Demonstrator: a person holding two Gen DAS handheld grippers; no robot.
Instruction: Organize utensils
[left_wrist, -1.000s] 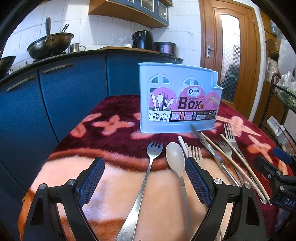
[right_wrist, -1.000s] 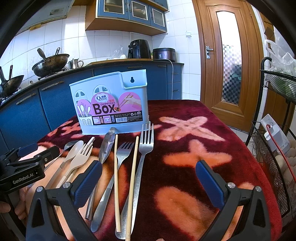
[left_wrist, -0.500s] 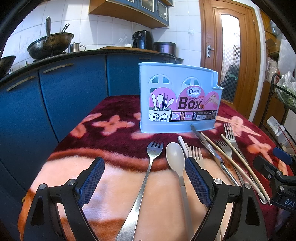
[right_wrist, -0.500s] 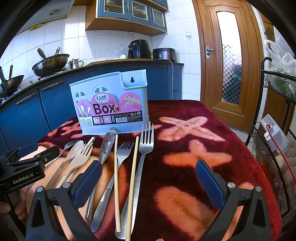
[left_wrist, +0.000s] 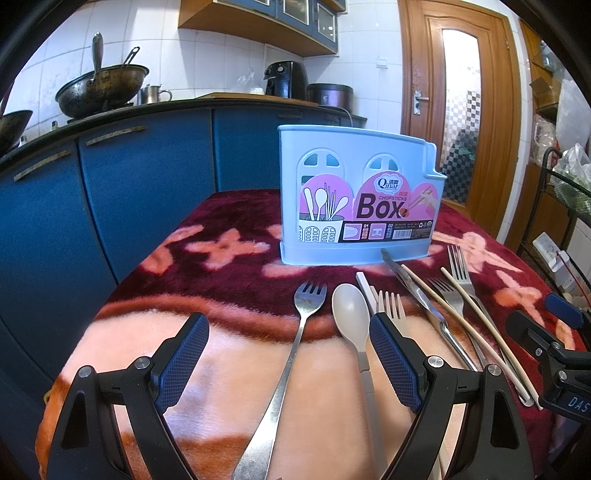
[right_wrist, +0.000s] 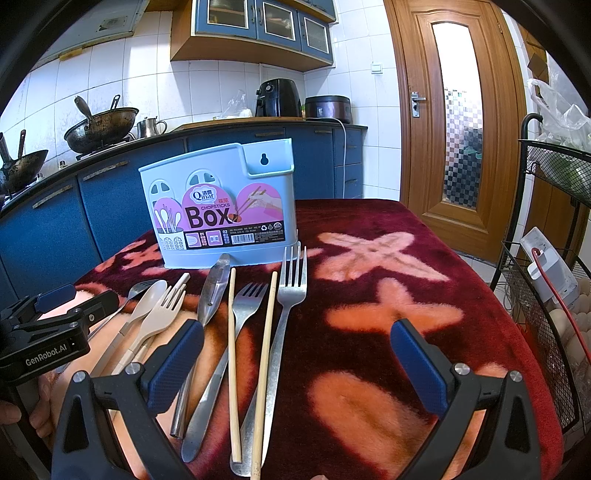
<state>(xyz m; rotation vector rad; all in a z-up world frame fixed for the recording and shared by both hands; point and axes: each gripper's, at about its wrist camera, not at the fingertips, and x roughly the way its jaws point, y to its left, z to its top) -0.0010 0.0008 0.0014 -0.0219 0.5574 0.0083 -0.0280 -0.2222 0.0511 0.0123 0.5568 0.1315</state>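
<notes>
A pale blue chopsticks box (left_wrist: 356, 195) stands upright on the blanket-covered table (left_wrist: 229, 236); it also shows in the right wrist view (right_wrist: 221, 206). In front of it lie a steel fork (left_wrist: 295, 332), a beige spoon (left_wrist: 351, 317), a beige plastic fork (left_wrist: 393, 308), a knife (left_wrist: 417, 291), two chopsticks (left_wrist: 480, 332) and more steel forks (left_wrist: 461, 273). My left gripper (left_wrist: 290, 354) is open and empty, low over the steel fork and the spoon. My right gripper (right_wrist: 297, 358) is open and empty over the chopsticks (right_wrist: 232, 350) and a large fork (right_wrist: 291, 280).
Blue kitchen cabinets (left_wrist: 110, 192) with woks (left_wrist: 99, 88) on the counter stand behind and to the left. A wooden door (right_wrist: 458, 122) is at the back right. A wire rack (right_wrist: 546, 266) stands off the table's right edge.
</notes>
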